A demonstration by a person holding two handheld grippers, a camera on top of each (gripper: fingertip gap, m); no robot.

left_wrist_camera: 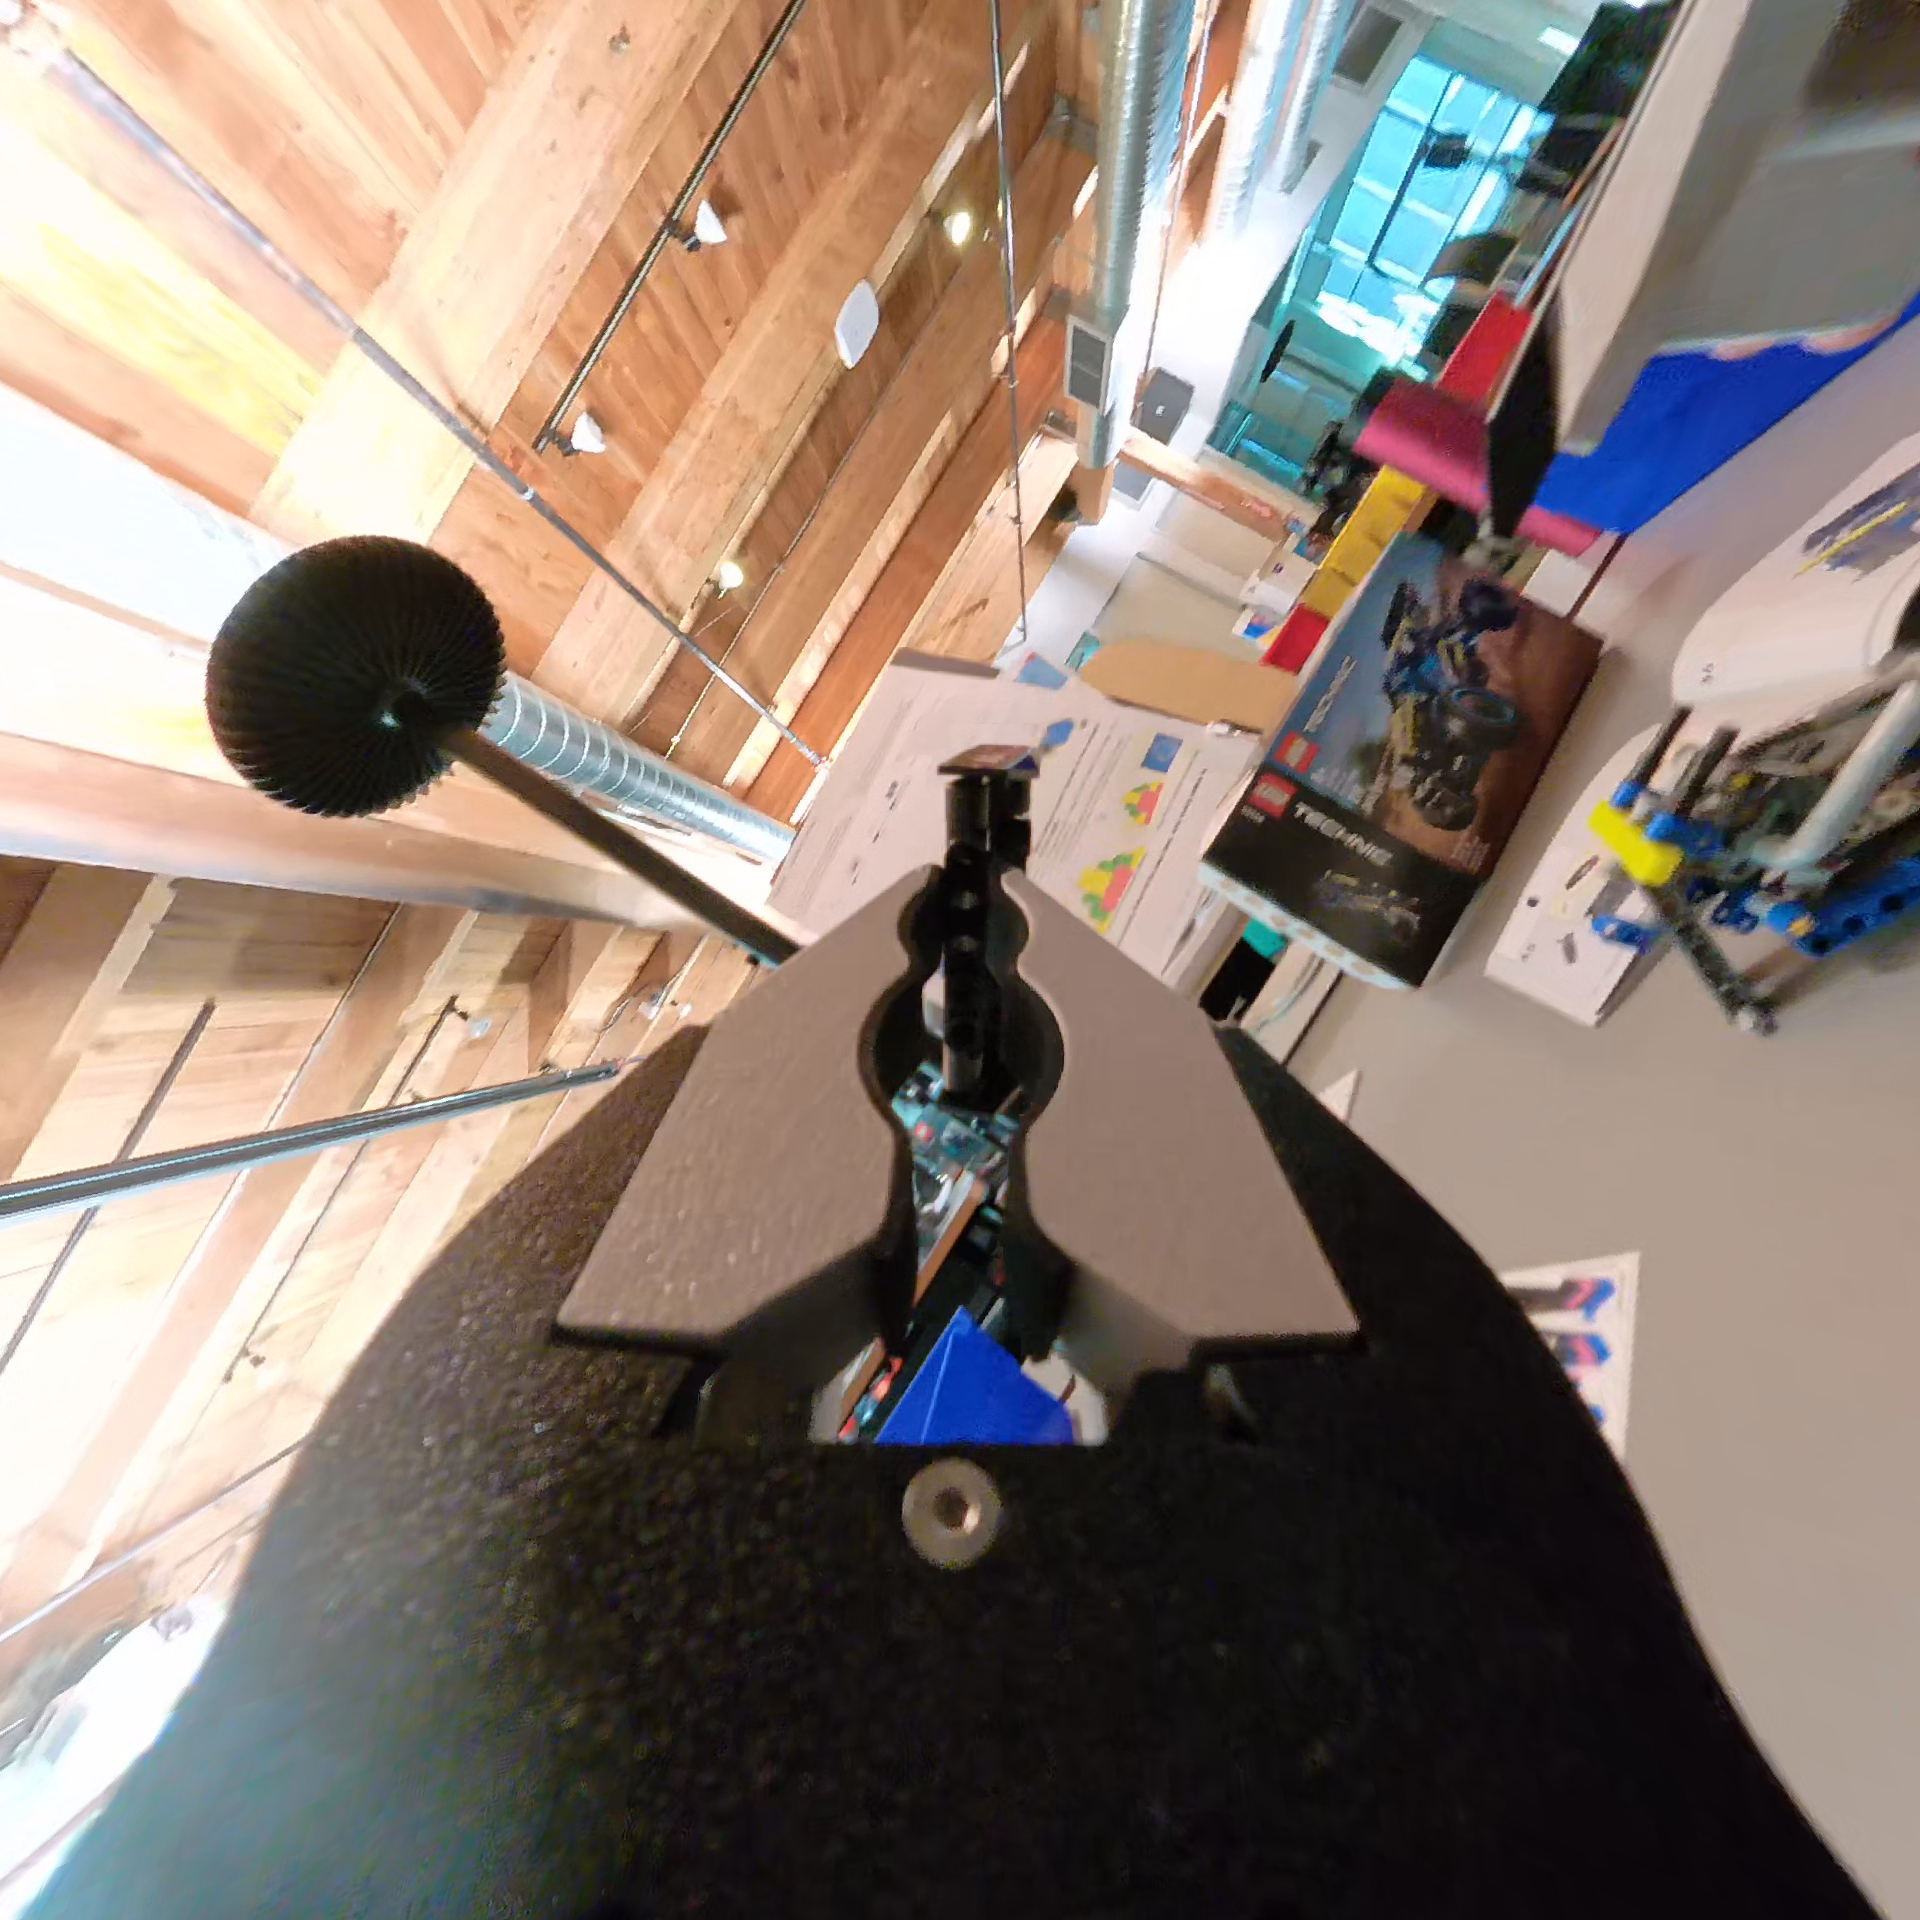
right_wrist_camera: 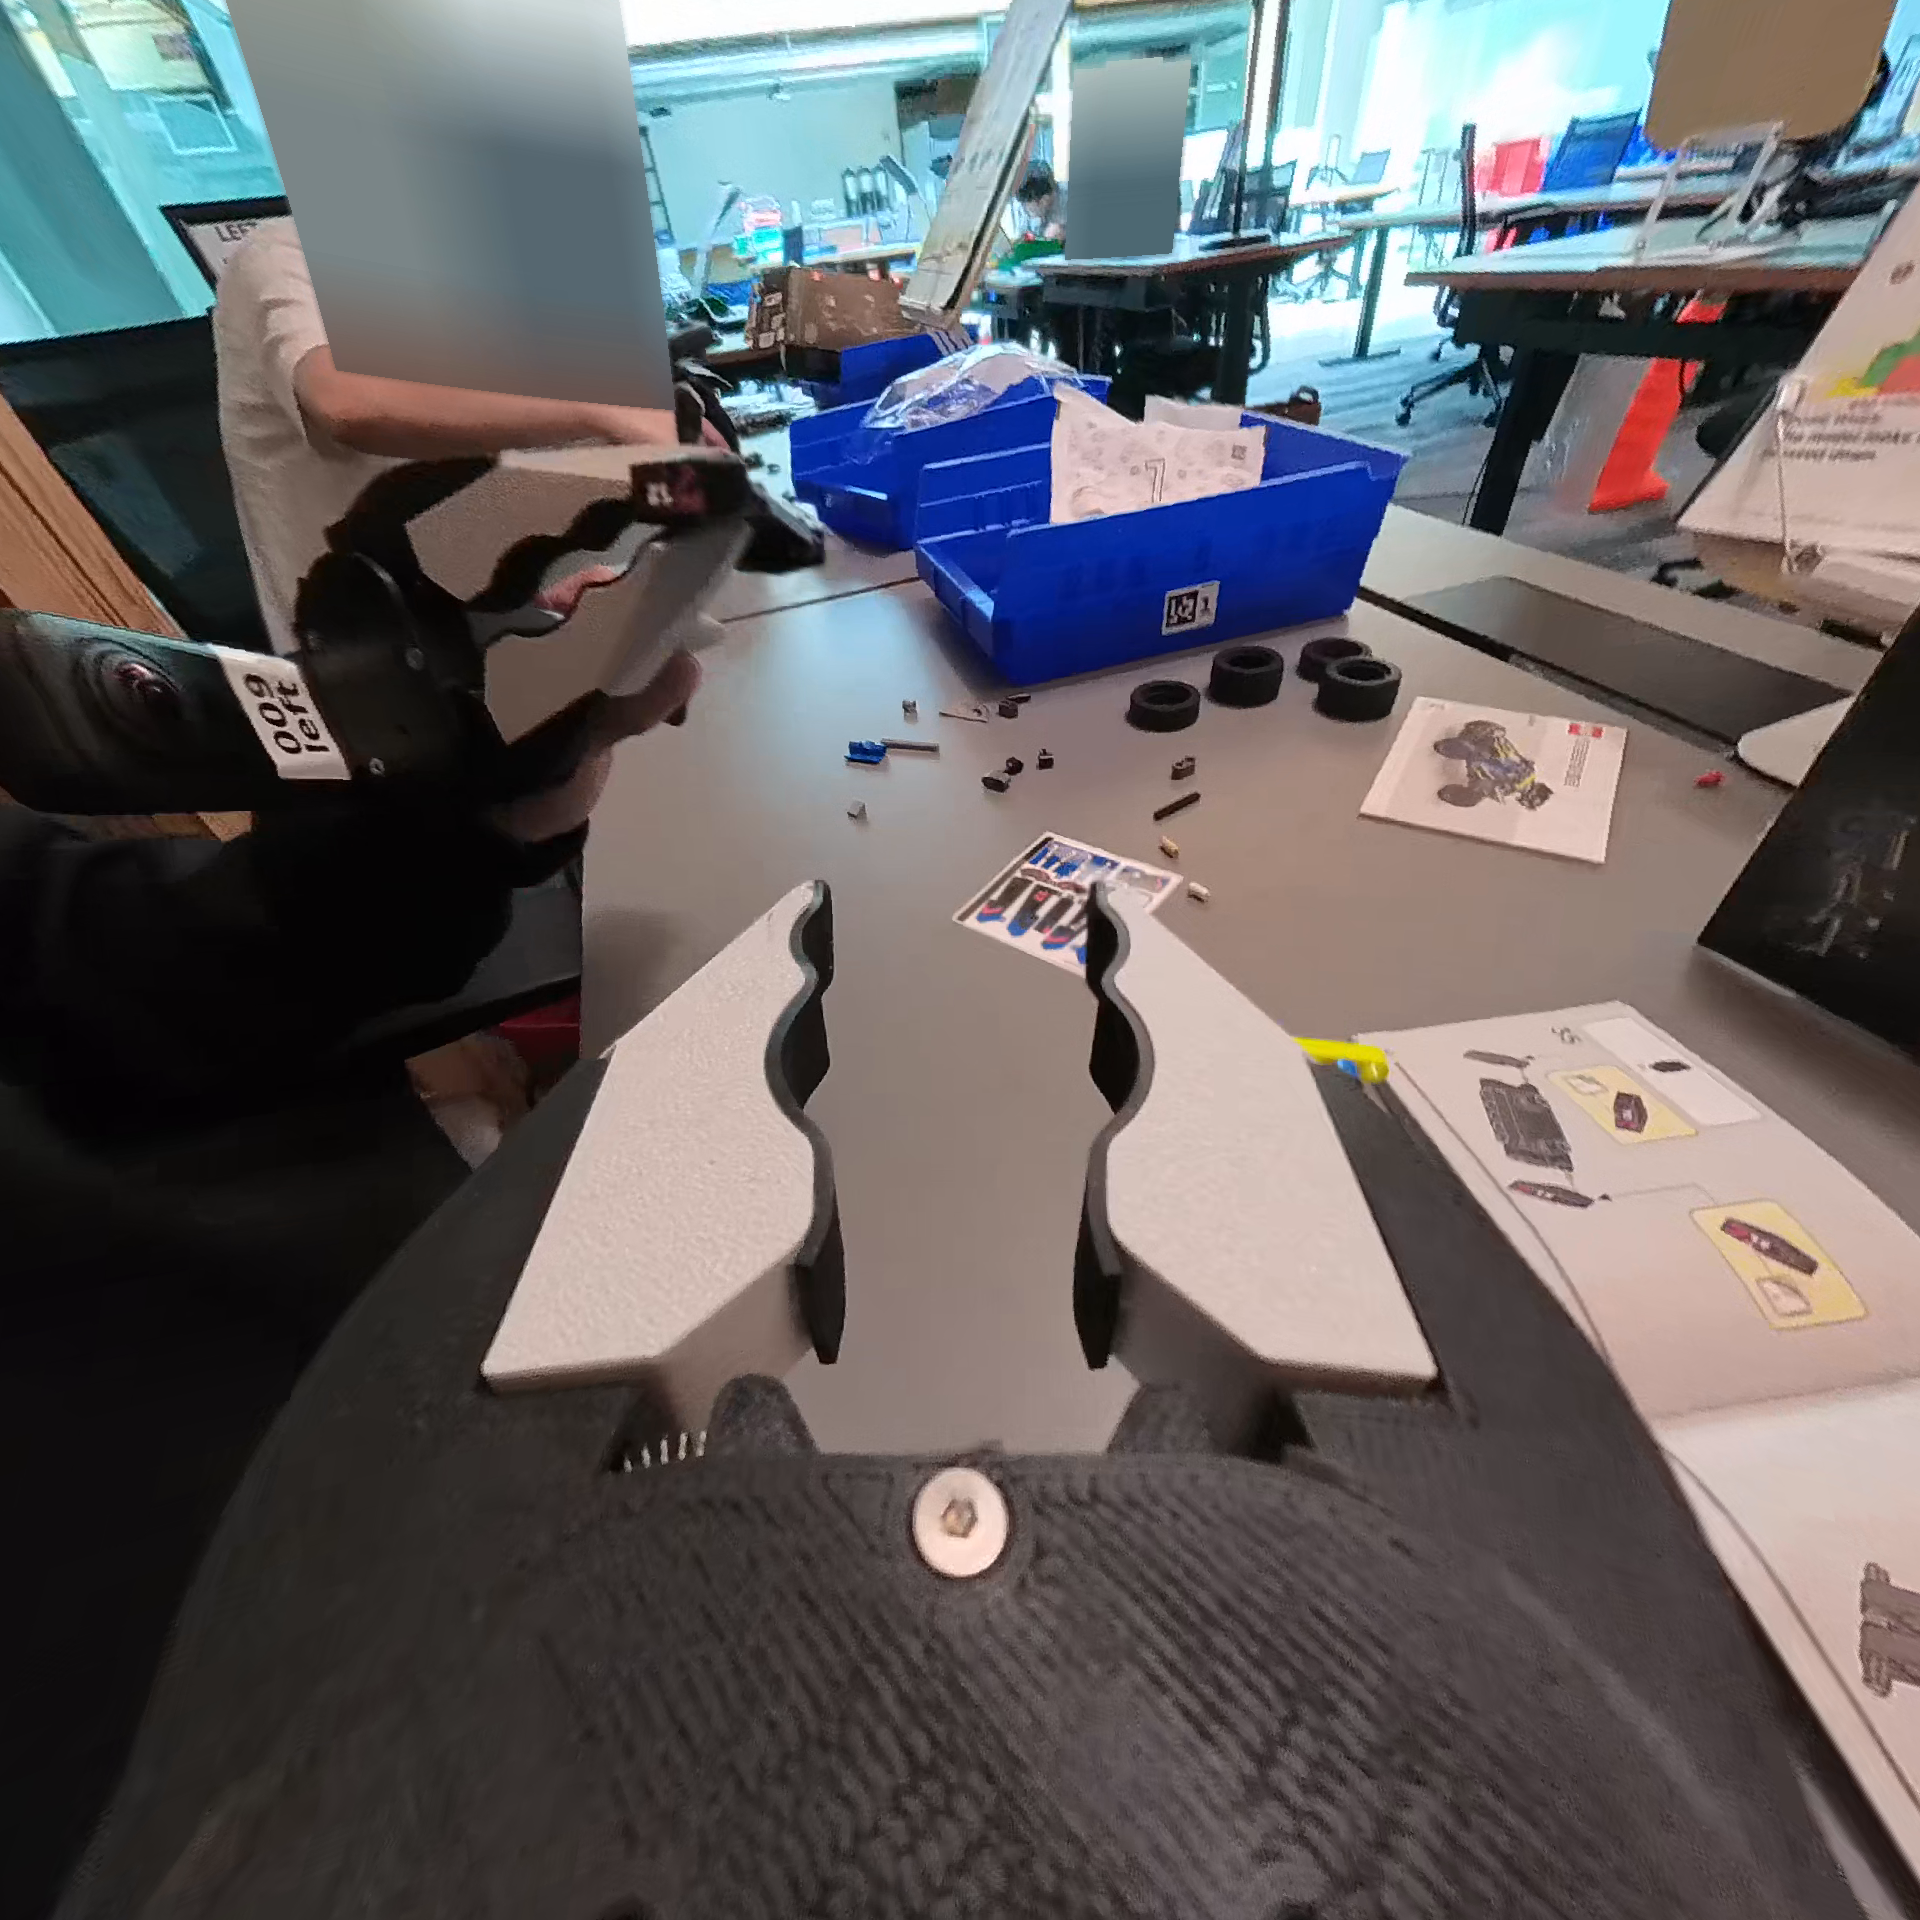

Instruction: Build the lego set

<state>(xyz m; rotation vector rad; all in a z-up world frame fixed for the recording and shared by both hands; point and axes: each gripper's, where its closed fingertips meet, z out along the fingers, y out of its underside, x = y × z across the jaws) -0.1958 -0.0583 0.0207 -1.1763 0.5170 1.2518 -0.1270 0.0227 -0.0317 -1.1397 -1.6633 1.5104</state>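
Left wrist view: left gripper, tilted toward ceiling, clenching on black perforated beam piece at frame centre, small flat tile capping its far end. Right wrist view: right gripper hanging released over grey table, nothing between pads; sticker sheet just beyond tips. Blue bins, upper centre, holding clear bag and printed paper. Four black tyres lying beside nearest bin.
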